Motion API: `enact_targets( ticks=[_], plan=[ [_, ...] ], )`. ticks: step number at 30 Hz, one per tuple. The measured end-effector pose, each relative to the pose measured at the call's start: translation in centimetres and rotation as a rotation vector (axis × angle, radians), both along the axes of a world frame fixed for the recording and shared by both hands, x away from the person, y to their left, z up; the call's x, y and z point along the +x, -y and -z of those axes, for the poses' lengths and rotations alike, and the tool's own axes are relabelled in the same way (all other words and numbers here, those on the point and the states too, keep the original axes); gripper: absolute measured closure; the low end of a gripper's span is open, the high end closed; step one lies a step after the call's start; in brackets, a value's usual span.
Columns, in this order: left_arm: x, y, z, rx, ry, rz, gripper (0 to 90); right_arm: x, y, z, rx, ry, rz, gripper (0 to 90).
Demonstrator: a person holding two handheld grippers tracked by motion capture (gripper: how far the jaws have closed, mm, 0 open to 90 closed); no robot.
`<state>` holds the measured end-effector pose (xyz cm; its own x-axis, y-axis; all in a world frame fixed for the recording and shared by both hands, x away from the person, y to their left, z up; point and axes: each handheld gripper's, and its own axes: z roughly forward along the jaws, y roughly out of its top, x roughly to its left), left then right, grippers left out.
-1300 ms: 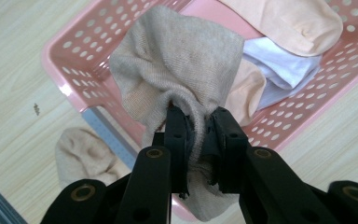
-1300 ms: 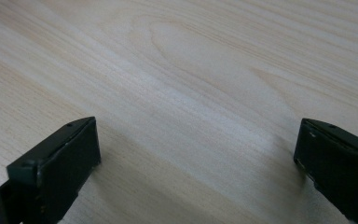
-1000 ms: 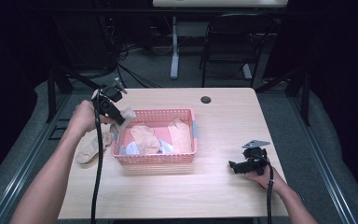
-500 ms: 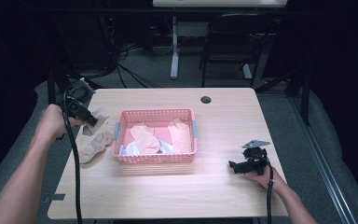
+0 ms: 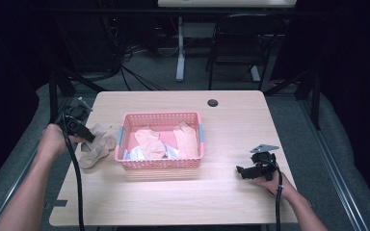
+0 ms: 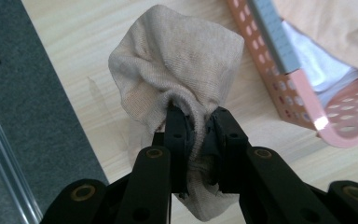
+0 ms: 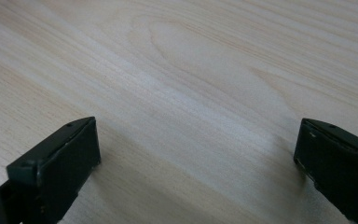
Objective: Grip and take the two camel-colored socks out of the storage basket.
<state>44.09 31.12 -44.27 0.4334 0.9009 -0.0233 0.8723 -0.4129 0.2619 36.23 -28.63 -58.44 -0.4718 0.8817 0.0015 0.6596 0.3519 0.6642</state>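
Note:
A beige sock hangs pinched between the jaws of my left gripper, which is shut on it just left of the pink basket. From above, that left gripper sits at the table's left side with the beige sock resting partly on the wood. The pink basket holds peach socks and a white and blue cloth. Low over bare wood at the right front, my right gripper stands open, its jaws wide apart.
The light wooden table has a round black cable hole near its far edge. A dark chair and a table leg stand beyond it. Grey floor lies off the table's left edge.
My left gripper has carried the beige sock out from the basket's left rim, leftward and down to the table's left side. The right gripper has stayed still.

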Motion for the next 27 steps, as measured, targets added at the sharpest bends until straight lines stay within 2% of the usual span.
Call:
enact_targets(
  ticks=[1,2,4,5,6,7,8,9,10,11,15,17,19,21,22,23,24,25,26,27],
  plan=[
    [0.0,-0.1,1.3,-0.009,-0.008,-0.013,77.9,0.0,0.0,0.0,0.000,0.000,0.000,0.0],
    [0.0,-0.1,1.3,-0.009,-0.008,-0.013,77.9,0.0,0.0,0.0,0.000,0.000,0.000,0.0],
    [0.1,-0.2,3.4,-0.016,-0.023,-0.023,77.9,0.0,0.0,0.0,-0.001,0.000,0.001,0.0],
    [0.1,-0.2,4.0,-0.016,-0.030,-0.031,77.9,0.0,0.0,0.0,0.000,0.000,0.001,0.0],
    [0.1,-0.2,4.0,-0.016,-0.030,-0.031,77.9,0.0,0.0,0.0,-0.001,0.000,0.001,0.0],
    [0.1,-0.3,5.1,-0.020,-0.039,-0.043,77.9,0.0,0.0,0.0,0.000,0.000,0.001,0.0],
    [0.1,-0.3,5.1,-0.020,-0.039,-0.043,77.9,0.0,0.0,0.0,0.000,0.000,0.001,0.0],
    [0.1,-0.3,6.4,-0.028,-0.055,-0.051,77.9,0.0,0.0,0.0,-0.001,0.000,0.001,0.0],
    [0.1,-0.3,6.4,-0.028,-0.055,-0.051,77.8,0.0,0.0,0.0,0.000,0.000,0.001,0.0],
    [0.1,-0.3,7.5,-0.035,-0.071,-0.056,77.7,0.0,0.0,0.0,-0.001,0.000,0.001,0.0],
    [0.0,-0.2,8.4,-0.045,-0.068,-0.059,76.1,0.0,0.0,0.0,0.000,0.000,0.001,0.0],
    [0.0,-0.2,8.3,-0.041,-0.068,-0.056,75.4,0.0,0.0,0.0,0.000,0.000,0.001,0.0],
    [0.1,-0.2,7.9,-0.045,-0.073,-0.056,67.9,0.0,0.0,0.0,0.000,0.000,0.001,0.0],
    [0.0,-0.2,7.5,-0.049,-0.066,-0.057,53.9,0.0,0.0,0.0,-0.001,0.000,0.001,0.0],
    [0.0,-0.2,7.5,-0.049,-0.066,-0.057,43.8,0.0,0.0,0.0,-0.001,0.000,0.001,0.0],
    [0.0,-0.1,7.0,-0.046,-0.066,-0.064,29.7,0.0,0.0,0.0,0.000,0.000,0.001,0.0],
    [0.0,-0.1,6.7,-0.041,-0.065,-0.067,21.3,0.0,0.0,0.0,0.000,0.000,0.001,0.0],
    [-0.1,-0.1,5.6,-0.049,-0.038,-0.064,16.2,0.0,0.0,0.0,-0.001,0.000,0.001,0.0],
    [-0.1,-0.1,5.6,-0.049,-0.038,-0.064,14.3,0.0,0.0,0.0,0.000,0.000,0.001,0.0],
    [-0.2,0.0,4.1,-0.056,-0.013,-0.059,13.1,0.0,0.0,0.0,-0.001,0.000,0.001,0.0]
  ],
)
